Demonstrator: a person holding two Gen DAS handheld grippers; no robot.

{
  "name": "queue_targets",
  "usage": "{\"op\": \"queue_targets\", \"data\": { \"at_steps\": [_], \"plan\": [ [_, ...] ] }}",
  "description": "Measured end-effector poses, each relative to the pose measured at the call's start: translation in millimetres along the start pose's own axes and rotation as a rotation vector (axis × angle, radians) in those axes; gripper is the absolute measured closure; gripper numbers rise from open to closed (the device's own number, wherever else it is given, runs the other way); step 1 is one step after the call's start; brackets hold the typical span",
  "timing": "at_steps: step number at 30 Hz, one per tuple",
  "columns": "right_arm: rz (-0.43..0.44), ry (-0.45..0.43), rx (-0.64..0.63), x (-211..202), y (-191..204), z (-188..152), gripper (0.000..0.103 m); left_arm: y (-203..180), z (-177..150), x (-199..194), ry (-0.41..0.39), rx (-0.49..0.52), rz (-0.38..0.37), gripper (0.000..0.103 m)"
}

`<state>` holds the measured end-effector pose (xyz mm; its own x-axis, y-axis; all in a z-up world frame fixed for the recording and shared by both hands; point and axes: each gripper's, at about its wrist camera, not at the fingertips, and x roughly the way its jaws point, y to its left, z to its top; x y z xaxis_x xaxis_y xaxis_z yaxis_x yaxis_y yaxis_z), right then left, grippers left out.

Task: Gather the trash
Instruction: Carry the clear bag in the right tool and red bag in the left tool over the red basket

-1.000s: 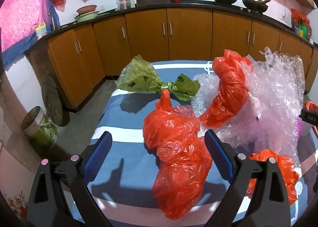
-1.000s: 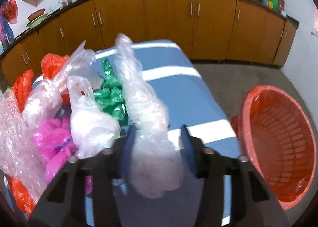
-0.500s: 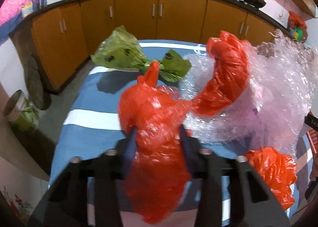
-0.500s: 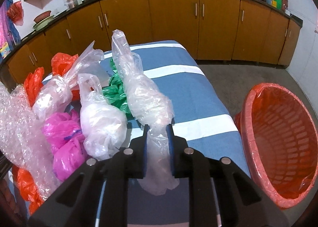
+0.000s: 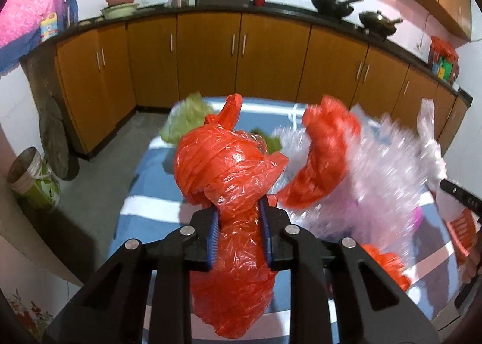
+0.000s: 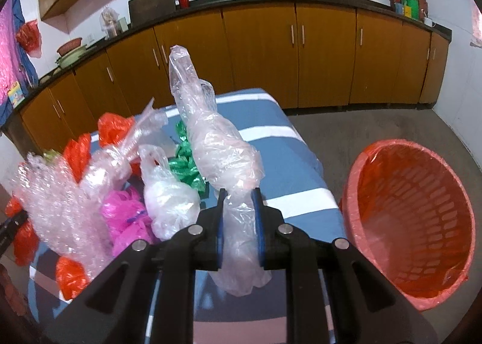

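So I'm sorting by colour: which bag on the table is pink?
The pink bag, crumpled low between the bubble wrap and the white bag.

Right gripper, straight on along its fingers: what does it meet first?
Nothing beyond the clear crumpled plastic bag that the right gripper is shut on, then likely the blue-and-white striped table cover, beside the green foil wrapper. Depth is unclear.

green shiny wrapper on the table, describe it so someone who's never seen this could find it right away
Start at the blue striped table left of the red basket. In the heap of bags on it, look just left of the clear bag pinched in the right gripper. The green shiny wrapper is the only metallic, deep green piece among clear, pink and red plastic.
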<state>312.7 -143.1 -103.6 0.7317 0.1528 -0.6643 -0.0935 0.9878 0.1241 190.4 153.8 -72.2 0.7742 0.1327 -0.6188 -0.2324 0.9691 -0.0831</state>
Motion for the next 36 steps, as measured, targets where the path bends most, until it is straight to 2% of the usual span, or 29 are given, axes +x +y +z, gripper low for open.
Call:
{"op": "queue_targets", "data": {
  "at_steps": [6,14,23,36],
  "plan": [
    [-0.006,-0.051,0.002,-28.2,-13.8,7.0,0.086,-25.3,20.7,-29.6,-0.072,-0.002,-0.069,0.08],
    [-0.062,-0.095,0.039,-65.1,-60.6,10.8,0.086,-101.5,33.4,-50.9,-0.109,0.06,-0.219,0.08],
    [-0.149,-0.108,0.116,-91.1,-122.5,4.3,0.086,-176.8,27.9,-61.0,-0.098,0.139,-0.338,0.08],
    [-0.237,-0.065,0.212,-90.9,-189.5,-15.9,0.086,-274.7,10.1,-50.6,-0.032,0.233,-0.462,0.08]
  ]
}}
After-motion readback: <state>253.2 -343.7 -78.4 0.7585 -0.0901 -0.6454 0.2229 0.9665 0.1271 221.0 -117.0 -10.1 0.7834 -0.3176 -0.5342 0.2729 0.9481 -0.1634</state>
